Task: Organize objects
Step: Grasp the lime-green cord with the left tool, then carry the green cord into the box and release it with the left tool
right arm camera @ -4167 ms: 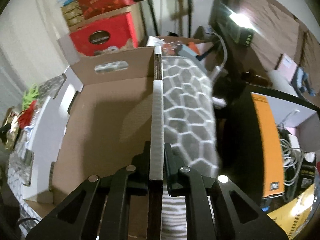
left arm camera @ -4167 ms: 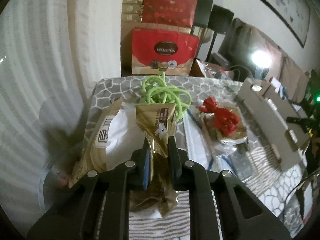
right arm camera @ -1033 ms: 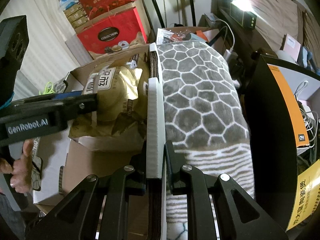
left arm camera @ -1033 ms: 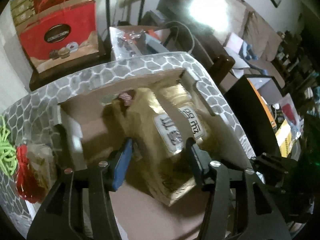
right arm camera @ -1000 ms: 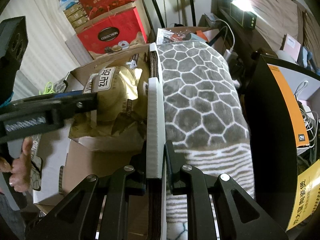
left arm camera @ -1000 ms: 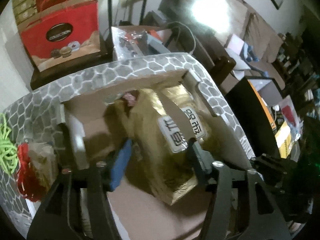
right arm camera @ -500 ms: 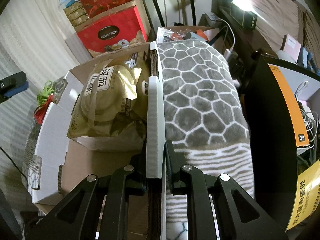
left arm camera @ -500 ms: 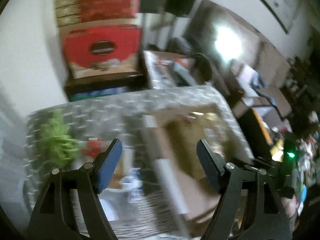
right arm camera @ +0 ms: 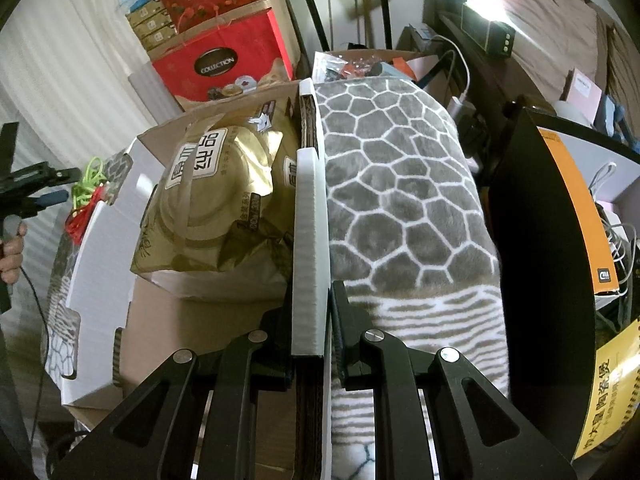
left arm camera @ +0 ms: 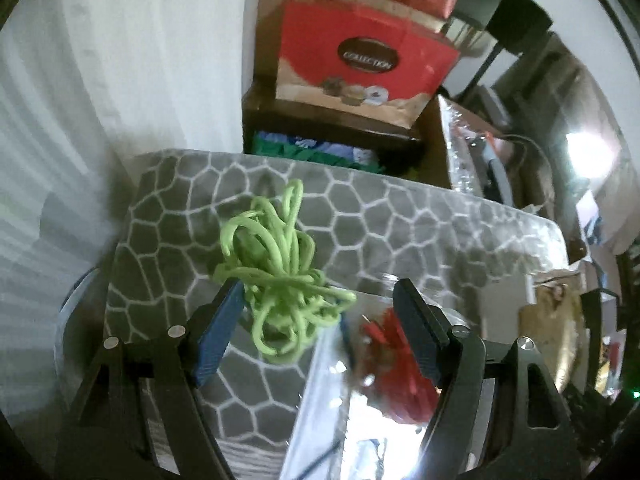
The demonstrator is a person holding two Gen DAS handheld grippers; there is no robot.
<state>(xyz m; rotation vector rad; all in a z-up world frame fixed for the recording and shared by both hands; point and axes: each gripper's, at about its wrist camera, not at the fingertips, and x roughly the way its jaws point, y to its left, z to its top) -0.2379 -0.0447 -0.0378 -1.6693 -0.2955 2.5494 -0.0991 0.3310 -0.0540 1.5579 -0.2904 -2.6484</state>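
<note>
The left gripper (left arm camera: 316,300) hangs with its jaws wide and nothing between the pads; they have just been opening, and the frame is slightly blurred. Below them, on the grey honeycomb-patterned blanket (left arm camera: 420,224), lies a tangle of lime-green cord (left arm camera: 276,276), just beside the blue left pad. Just to the right of the cord sits a red bundle (left arm camera: 396,364) on a shiny clear wrapper (left arm camera: 340,412), under the right finger. Beyond the blanket's far edge stands a red gift box marked COLLECTION (left arm camera: 360,56) on a dark shelf.

The right gripper (right arm camera: 310,312) is clamped narrow on the white foam-edged wall (right arm camera: 310,240) of the cardboard box (right arm camera: 160,344). Inside the box, against that wall, lies a gold snack bag (right arm camera: 216,204), with another gold pack partly hidden behind it. To the left of the box, past its white flap (right arm camera: 104,256), the green cord and red bundle show small, with the left gripper and a hand (right arm camera: 12,256) near them. To the right of the box wall the blanket drapes down, and further right stands a black panel with an orange side (right arm camera: 576,208).
</note>
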